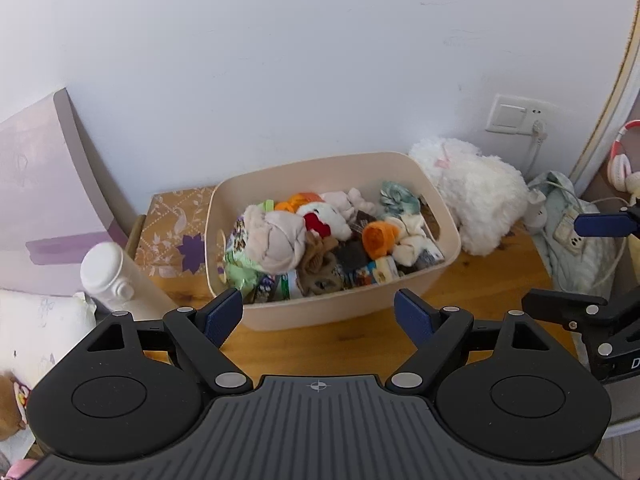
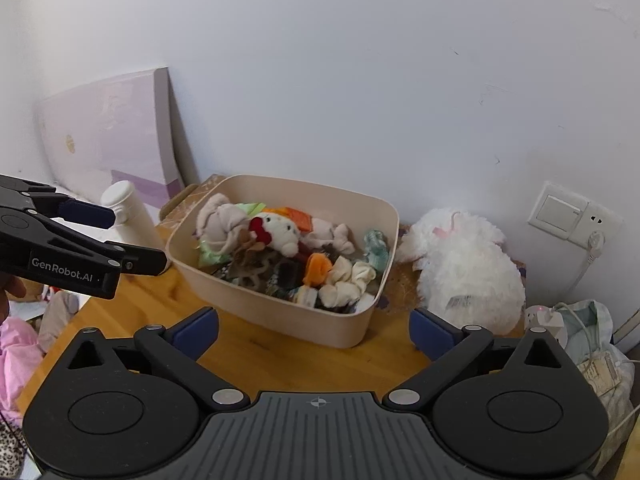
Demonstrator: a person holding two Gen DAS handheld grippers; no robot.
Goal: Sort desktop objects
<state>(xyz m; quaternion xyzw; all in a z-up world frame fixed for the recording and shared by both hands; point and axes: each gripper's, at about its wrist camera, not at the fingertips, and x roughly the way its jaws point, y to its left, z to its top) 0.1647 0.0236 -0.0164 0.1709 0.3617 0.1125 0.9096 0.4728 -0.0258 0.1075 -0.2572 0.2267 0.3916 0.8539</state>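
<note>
Bin (image 1: 352, 304) sits full of small toys at twelve o'clock on the surface (image 1: 328, 344). Both grippers, left (image 1: 318, 312) and right (image 2: 314, 330), hover empty, fingers apart; next likely another pick-up.

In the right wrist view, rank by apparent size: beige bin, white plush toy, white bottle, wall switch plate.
1. beige bin
2. white plush toy
3. white bottle and wall switch plate: look alike, and at different depths, so unranked.

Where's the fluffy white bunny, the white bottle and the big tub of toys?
fluffy white bunny (image 2: 464, 276), right wrist view, its furry body.
white bottle (image 1: 105, 274), left wrist view, its upper body.
tub (image 1: 332, 310), left wrist view, its front wall.
</note>
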